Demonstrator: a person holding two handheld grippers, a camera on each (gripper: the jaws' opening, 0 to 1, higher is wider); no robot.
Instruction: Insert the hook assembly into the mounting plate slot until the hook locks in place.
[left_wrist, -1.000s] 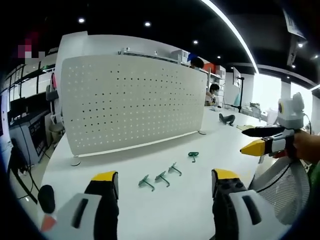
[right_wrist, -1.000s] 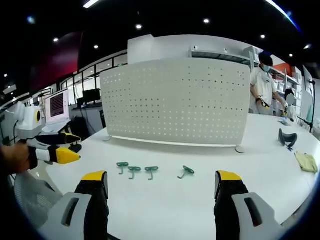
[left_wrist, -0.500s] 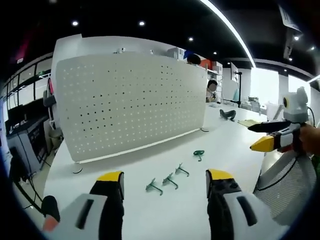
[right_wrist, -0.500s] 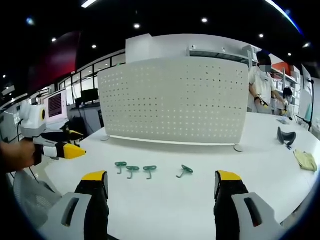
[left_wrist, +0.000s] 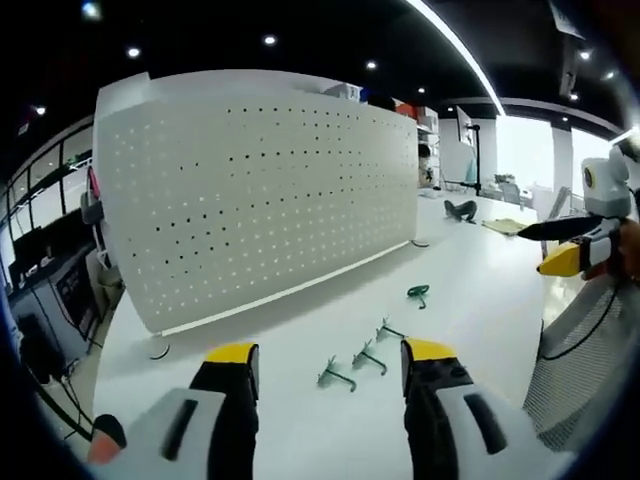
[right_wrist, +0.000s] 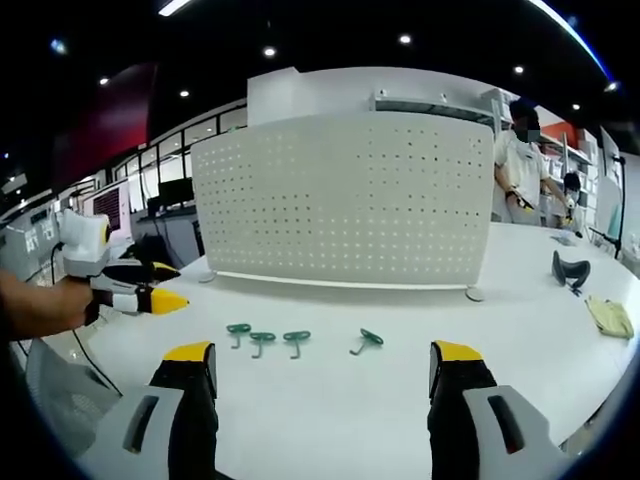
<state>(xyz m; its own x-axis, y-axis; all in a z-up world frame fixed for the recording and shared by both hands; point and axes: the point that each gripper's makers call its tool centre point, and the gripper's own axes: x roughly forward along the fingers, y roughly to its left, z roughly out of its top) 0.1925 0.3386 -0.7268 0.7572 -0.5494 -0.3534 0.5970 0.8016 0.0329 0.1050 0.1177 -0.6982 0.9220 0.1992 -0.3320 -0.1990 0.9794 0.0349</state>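
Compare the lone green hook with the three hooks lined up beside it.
The lone hook lies apart on the table, nearer the pegboard's right foot; the three hooks sit close together in a row. The lone hook lies at a slant; the three lie parallel, stems toward the camera. All are green, loose and untouched by either tool.

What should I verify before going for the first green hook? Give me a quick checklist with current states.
1. Four green hooks lie loose on the white table: ok.
2. Pegboard stands upright behind them, face unobstructed: ok.
3. Left gripper open, nothing between its jaws: ok.
4. Right gripper open and empty: ok.
5. Any hook already in the pegboard: not ok, none inserted.
6. Which hole or slot fits the hook: cannot tell at this range.
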